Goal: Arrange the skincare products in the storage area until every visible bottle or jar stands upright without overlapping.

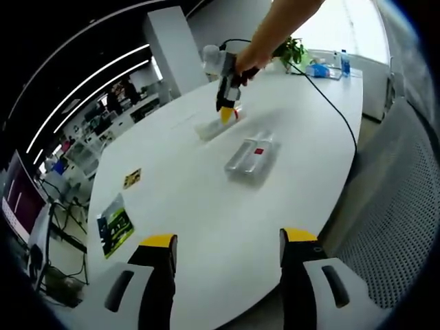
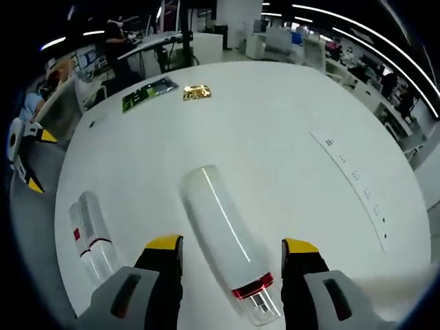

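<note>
White and oval, the table [image 1: 206, 206] stands in an open office with strip lights on the ceiling and desks behind it. In the left gripper view, the left gripper [image 1: 227, 265] hovers over the near edge of the table with its yellow-tipped jaws spread apart and nothing between them. Near the middle of the table lie two clear bottles [image 1: 251, 155] side by side, touching each other, with a red mark on one of them; no writing on them can be read. Farther away the right gripper [image 1: 228, 103], held by a person's hand [image 1: 251, 58], points down at a white tube [image 1: 218, 125] that lies flat on the table. A black cable [image 1: 330, 103] runs across the far right part of the table. On the left side lie a green leaflet [image 1: 114, 225] and a small gold card [image 1: 132, 179]; their print is too small to read.

In the right gripper view, the white tube [image 2: 223, 240] lies on its side between the open jaws of the right gripper [image 2: 232, 258], with a red band near its clear end; I cannot tell if the jaws touch it. The two clear bottles [image 2: 89, 234] lie to the left, with red labels that I cannot read. The green leaflet [image 2: 148, 93] and the gold card [image 2: 196, 91] are at the far side. The left gripper [image 2: 24, 155] shows at the left edge.
</note>
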A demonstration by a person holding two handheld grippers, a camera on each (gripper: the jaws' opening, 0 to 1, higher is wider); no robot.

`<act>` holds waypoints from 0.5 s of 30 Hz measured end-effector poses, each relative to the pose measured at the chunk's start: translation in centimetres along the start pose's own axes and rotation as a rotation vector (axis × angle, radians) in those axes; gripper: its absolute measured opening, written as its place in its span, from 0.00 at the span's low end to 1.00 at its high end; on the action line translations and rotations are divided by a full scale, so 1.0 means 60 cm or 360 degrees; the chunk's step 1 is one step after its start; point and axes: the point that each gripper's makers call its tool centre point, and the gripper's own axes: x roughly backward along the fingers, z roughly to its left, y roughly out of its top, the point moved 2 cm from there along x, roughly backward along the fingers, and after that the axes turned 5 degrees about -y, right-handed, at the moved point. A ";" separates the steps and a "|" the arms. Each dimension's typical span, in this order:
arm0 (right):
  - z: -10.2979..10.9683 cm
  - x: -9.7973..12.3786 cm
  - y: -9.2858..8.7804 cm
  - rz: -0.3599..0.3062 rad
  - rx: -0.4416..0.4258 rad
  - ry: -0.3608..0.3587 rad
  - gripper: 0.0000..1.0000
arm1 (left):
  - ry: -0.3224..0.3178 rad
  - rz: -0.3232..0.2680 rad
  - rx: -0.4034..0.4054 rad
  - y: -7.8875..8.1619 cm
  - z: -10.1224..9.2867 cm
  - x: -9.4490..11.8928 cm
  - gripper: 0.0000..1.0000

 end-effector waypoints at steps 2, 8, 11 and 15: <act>0.003 -0.004 -0.003 0.0033 0.0018 0.0021 0.56 | 0.0001 -0.0001 -0.0002 0.000 0.000 0.000 0.63; 0.008 -0.012 -0.011 0.0096 0.0024 0.0061 0.55 | 0.0001 0.0008 -0.0001 -0.002 0.000 -0.001 0.63; 0.013 -0.014 -0.016 0.0126 0.0035 0.0086 0.51 | 0.0004 0.0008 0.0000 -0.002 0.001 0.000 0.62; 0.010 -0.014 -0.017 0.0146 0.0060 0.0075 0.48 | 0.0004 0.0010 -0.0001 -0.003 0.001 0.000 0.61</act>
